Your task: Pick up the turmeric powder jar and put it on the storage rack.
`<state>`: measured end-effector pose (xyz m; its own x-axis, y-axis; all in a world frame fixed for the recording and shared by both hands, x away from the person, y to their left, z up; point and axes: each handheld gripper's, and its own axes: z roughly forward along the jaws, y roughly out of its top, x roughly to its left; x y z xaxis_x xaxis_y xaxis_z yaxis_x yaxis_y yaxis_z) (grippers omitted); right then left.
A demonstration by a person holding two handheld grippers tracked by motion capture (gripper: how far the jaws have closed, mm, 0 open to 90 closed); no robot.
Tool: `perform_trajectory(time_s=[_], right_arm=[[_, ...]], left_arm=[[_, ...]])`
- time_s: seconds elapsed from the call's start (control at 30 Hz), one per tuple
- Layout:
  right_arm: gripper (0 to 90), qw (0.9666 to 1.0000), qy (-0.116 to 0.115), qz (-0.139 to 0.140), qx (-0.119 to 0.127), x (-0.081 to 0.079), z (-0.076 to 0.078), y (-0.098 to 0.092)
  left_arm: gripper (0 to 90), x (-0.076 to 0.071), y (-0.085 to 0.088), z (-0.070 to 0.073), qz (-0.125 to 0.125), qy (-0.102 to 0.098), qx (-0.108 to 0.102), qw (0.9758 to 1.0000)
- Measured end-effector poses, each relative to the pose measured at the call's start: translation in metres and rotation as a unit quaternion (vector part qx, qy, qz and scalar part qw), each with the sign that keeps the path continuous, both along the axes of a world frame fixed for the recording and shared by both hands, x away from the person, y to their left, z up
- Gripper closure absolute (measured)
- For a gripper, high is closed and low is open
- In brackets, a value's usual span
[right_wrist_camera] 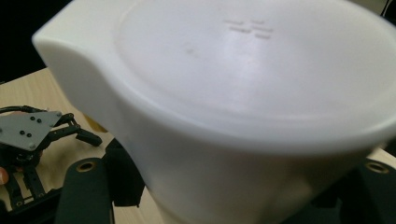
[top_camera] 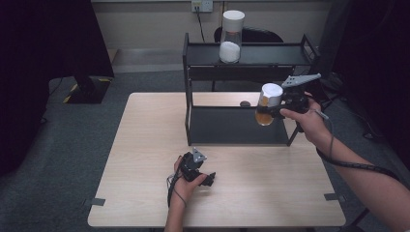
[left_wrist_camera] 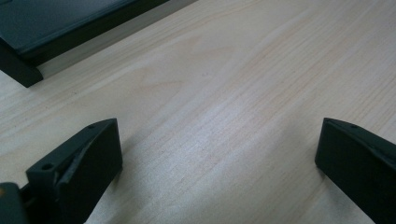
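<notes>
A clear jar with a white lid and orange-brown contents hangs in the air in front of the black two-tier shelf, near its right end. My right gripper is shut on the jar's side; in the right gripper view the white lid looms large between the jaws of this gripper. A second jar, holding white powder, stands on the shelf's top tier. My left gripper lies on the wooden table, held by a hand. Its jaws stand wide open over bare wood.
A small dark object lies on the table behind the shelf's lower tier. The shelf's foot sits ahead of the left gripper. The left gripper also appears in the right gripper view. Grey floor surrounds the table.
</notes>
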<state>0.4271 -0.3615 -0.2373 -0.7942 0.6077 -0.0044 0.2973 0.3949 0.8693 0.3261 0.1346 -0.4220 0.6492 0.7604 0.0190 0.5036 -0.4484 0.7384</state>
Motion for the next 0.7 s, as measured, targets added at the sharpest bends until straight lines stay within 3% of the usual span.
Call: perform_trajectory(time_s=[0.7], right_arm=[[30.7,0.9999,-0.015,-0.001,-0.002,0.003,0.044,0.001]], left_arm=[[0.0,0.000,0.000,0.000,0.001,0.000,-0.001,1.0000]])
